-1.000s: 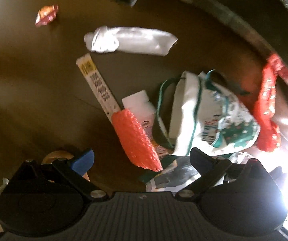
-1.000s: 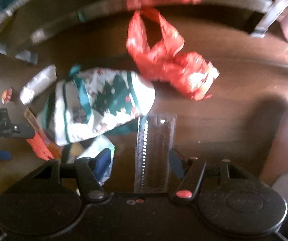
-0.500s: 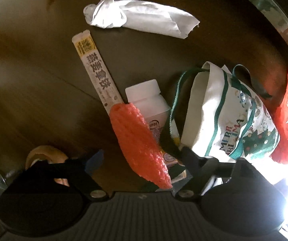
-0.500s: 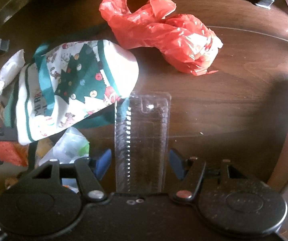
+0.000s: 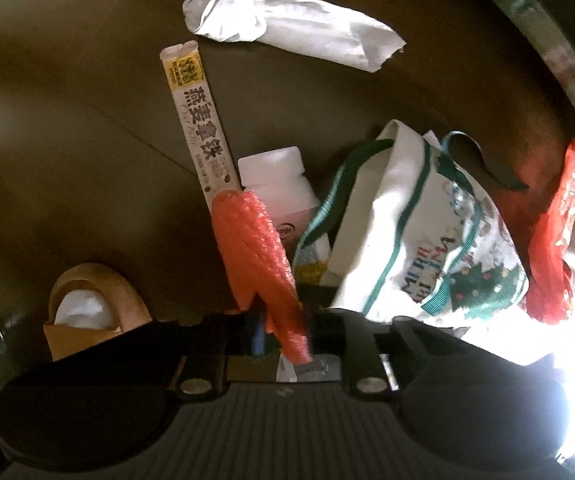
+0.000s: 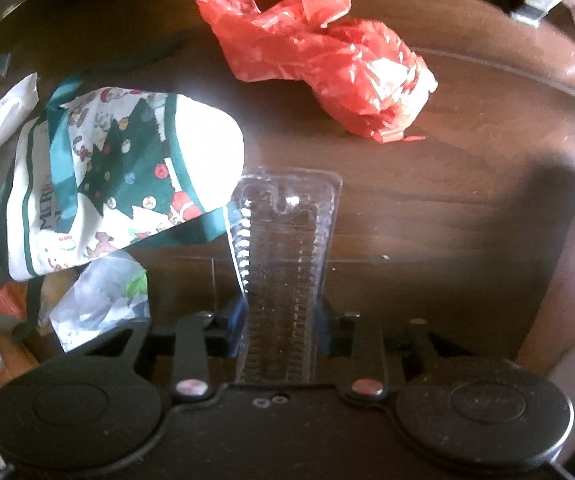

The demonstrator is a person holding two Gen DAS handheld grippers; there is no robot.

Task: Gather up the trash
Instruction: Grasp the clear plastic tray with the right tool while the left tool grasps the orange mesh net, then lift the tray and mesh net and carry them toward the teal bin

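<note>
Left wrist view: one orange foam net (image 5: 255, 264), long axis running from the jaws up-left toward one printed sachet stick (image 5: 201, 120); left hand-held gripper (image 5: 283, 336) closing, pads pinching the net's near end. One white bottle (image 5: 283, 192), one crumpled tissue (image 5: 287, 36), one Christmas tote (image 5: 427, 248) on the tabletop (image 5: 67, 120). Right wrist view: right hand-held gripper (image 6: 281, 324) closing on one clear blister pack (image 6: 287, 248), long axis pointing straight away; one red plastic bag (image 6: 319, 56) beyond.
</note>
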